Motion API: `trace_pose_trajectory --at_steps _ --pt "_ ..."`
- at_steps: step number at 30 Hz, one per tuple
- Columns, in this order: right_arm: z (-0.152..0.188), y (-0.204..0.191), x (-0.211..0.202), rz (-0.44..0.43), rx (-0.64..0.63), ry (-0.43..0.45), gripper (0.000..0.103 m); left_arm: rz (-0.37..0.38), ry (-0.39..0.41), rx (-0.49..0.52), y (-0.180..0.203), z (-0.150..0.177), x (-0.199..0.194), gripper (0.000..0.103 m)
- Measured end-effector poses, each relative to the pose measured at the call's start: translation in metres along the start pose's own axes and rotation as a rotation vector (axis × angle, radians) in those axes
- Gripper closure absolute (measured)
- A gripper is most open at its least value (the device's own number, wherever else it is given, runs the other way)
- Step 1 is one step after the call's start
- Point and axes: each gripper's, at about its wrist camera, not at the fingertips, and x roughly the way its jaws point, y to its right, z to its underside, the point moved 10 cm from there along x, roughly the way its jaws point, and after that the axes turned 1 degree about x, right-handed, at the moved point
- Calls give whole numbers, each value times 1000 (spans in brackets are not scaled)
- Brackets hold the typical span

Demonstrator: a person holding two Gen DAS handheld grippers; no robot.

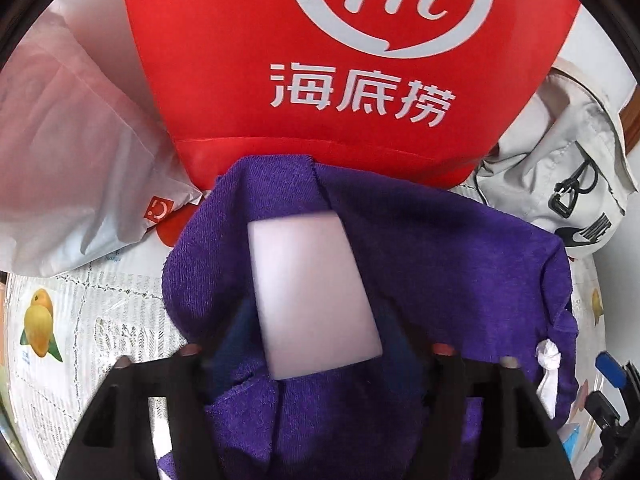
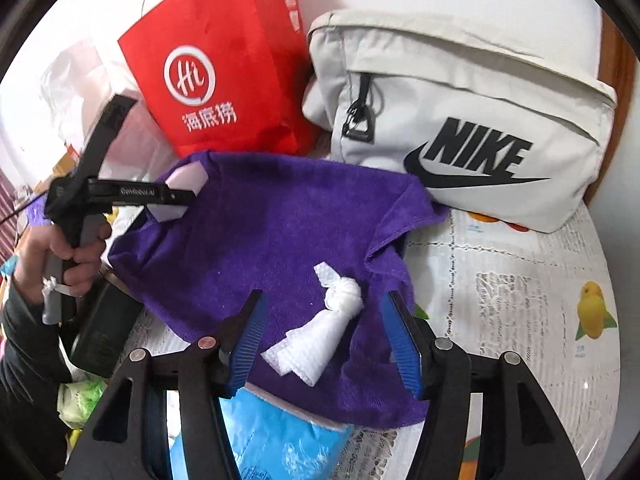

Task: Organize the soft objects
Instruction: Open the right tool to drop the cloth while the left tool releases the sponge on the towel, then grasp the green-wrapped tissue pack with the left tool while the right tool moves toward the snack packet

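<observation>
Purple towel (image 2: 272, 240): spread mid-tabletop as a collecting base, near red bag (image 2: 224, 76). White sponge block (image 1: 312, 300): on its far-left corner, between left gripper (image 1: 316, 356), parted, apparently loose. Knotted white cloth (image 2: 320, 332): lying free between right gripper (image 2: 324, 344), parted.

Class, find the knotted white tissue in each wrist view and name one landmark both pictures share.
Left wrist view: the knotted white tissue lies at the lower right, on the purple towel's right edge.
Right wrist view: the tissue lies low in the centre, on the towel.
Shared landmark: the red bag behind the towel.
</observation>
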Motion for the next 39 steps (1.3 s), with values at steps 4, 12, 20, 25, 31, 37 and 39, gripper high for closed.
trace_pose_trajectory --at_steps 4,12,20,25,31,37,39 --pt "5 1 -7 -13 14 -13 44 4 16 -1 -1 -4 -7 22" --pt "16 -15 -28 35 2 6 39 -29 89 9 -15 10 -54 22" --pt "31 -40 -75 46 4 70 31 54 191 -3 -25 52 -122 22" --pt "49 -49 -102 71 26 105 31 74 186 -7 -28 91 -151 22" --pt "86 -62 -122 97 30 87 31 71 188 5 -34 147 -177 22" --pt "135 -74 -129 57 67 45 31 96 159 26 -30 204 -178 22" --pt "151 -82 -135 39 55 49 31 126 148 37 -26 221 -175 22"
